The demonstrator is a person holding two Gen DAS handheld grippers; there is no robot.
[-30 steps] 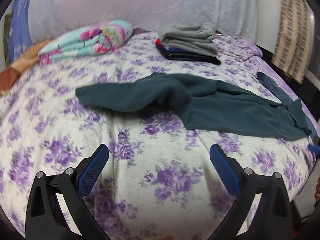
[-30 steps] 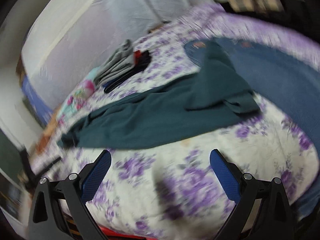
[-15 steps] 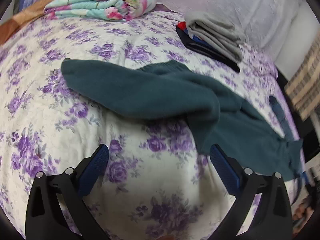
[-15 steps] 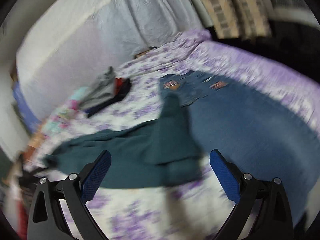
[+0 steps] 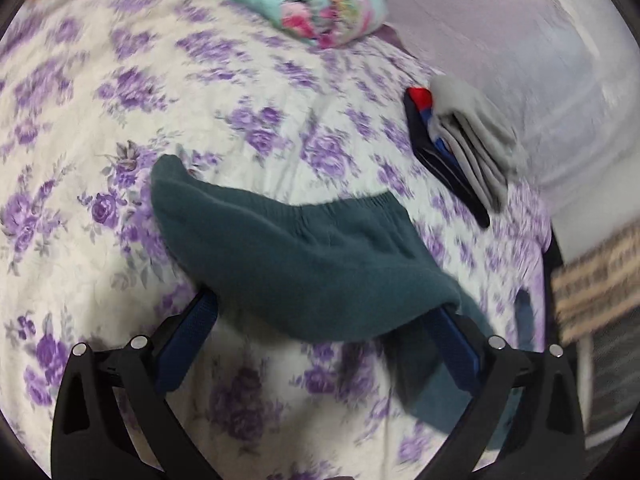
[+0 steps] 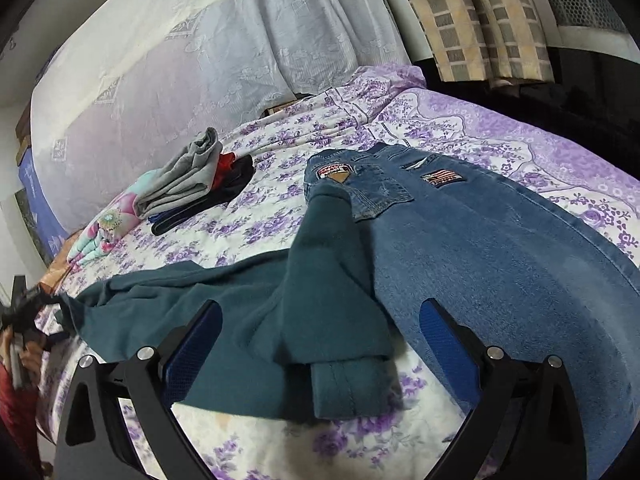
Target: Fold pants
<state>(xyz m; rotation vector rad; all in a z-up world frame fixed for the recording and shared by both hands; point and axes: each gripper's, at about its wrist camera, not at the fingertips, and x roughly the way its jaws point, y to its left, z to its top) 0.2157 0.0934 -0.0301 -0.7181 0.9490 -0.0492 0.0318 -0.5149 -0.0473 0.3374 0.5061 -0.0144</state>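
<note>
The teal pants [image 6: 256,320] are spread across the floral bedsheet [image 5: 120,120], with 1 leg folded back so that its cuffed hem lies near the bed's front edge. The waistband end [image 5: 352,204] is seen in the left wrist view, which is blurred. The left gripper [image 5: 326,320] is held with its jaws spread wide at the waistband portion; contact cannot be confirmed. The right gripper [image 6: 320,332] is likewise spread wide, 1 finger on each side of the folded leg, nothing clamped. Blue jeans [image 6: 500,240] are laid flat beside and partly under the pants. A stack of folded clothes [image 6: 188,184] and a folded floral blanket [image 5: 288,8] are noted further back.
</note>
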